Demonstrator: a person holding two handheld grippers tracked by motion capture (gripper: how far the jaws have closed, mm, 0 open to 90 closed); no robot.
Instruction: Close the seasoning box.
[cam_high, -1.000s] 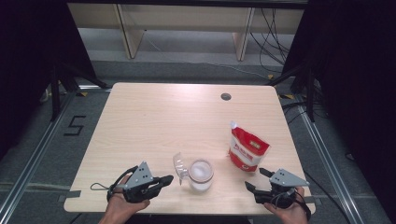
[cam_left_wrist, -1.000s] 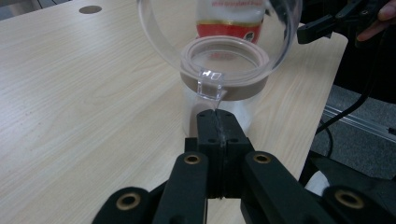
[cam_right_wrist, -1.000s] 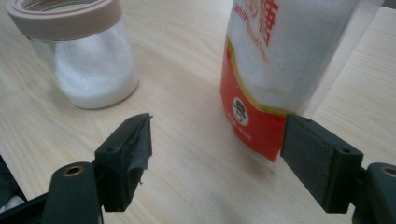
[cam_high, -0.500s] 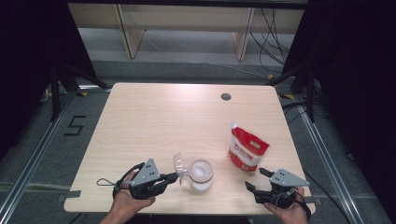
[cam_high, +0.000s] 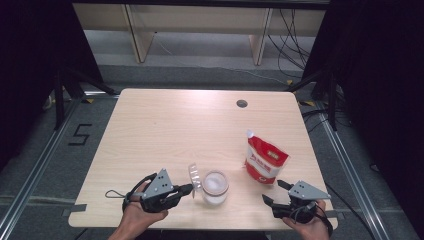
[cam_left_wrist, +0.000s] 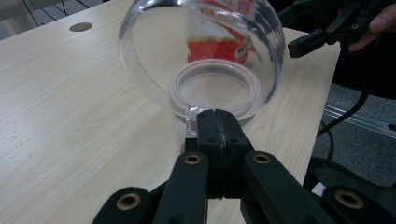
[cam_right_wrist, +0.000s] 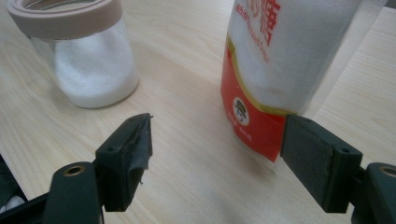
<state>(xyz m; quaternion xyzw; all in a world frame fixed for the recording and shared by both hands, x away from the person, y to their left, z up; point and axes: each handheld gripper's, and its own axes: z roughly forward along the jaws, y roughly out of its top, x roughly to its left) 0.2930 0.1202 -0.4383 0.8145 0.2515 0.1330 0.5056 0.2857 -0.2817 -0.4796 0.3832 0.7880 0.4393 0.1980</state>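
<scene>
Left gripper (cam_high: 189, 189) clamping clear lid (cam_high: 193, 175) lower centre, just beside jar (cam_high: 215, 187); right gripper (cam_high: 274, 192) gaping, facing pouch (cam_high: 265, 162).

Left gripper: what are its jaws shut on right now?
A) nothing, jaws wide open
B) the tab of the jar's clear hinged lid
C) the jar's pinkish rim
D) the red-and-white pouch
B: in the left gripper view the left gripper has its jaws pressed together on the small tab at the edge of the clear lid, which stands raised over the jar; the pouch stands apart.
</scene>
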